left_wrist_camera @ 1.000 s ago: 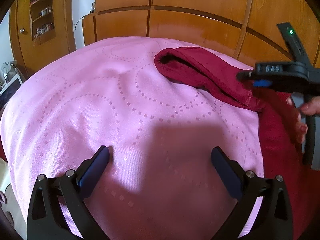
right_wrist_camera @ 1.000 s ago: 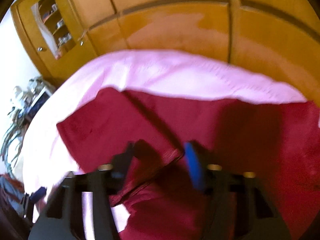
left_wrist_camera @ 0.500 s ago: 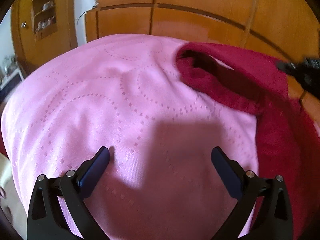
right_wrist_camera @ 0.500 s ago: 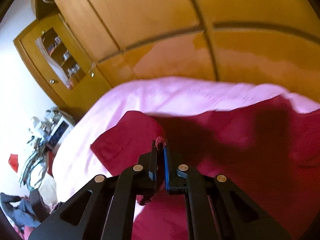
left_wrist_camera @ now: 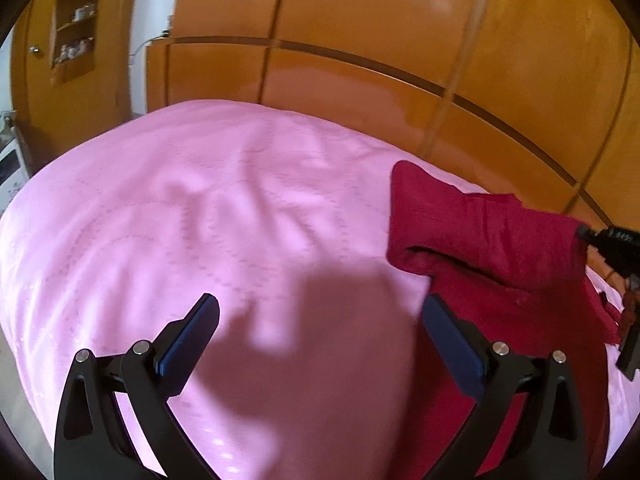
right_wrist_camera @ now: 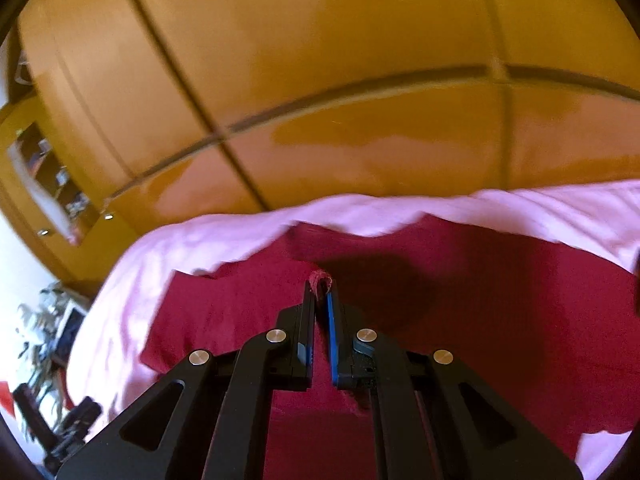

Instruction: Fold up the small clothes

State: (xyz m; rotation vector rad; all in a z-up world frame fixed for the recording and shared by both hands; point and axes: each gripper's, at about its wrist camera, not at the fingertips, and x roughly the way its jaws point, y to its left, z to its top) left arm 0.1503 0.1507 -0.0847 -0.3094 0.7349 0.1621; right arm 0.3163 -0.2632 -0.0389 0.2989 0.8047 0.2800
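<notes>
Carrying a pinched edge of the red garment [right_wrist_camera: 460, 312] across itself is the step in hand, as I judge it. The right gripper [right_wrist_camera: 321, 296] has its jaws pressed together on a small tuft of red cloth that pokes out at the tips, low in the middle of the right wrist view. The rest of the garment spreads over the pink bedspread [right_wrist_camera: 208, 236] below and to both sides of it. In the left wrist view the garment [left_wrist_camera: 492, 236] lies at the right, one flap lifted toward the right gripper [left_wrist_camera: 600, 236] at the right edge. The left gripper [left_wrist_camera: 320, 320] hangs over bare pink cloth at the bottom of that view, jaws spread wide and empty. Doing this well probably means keeping the pinch firm, drawing the flap flat and level so that it lands edge to edge, and letting the free gripper hold the resting layer down so nothing drags or bunches.
</notes>
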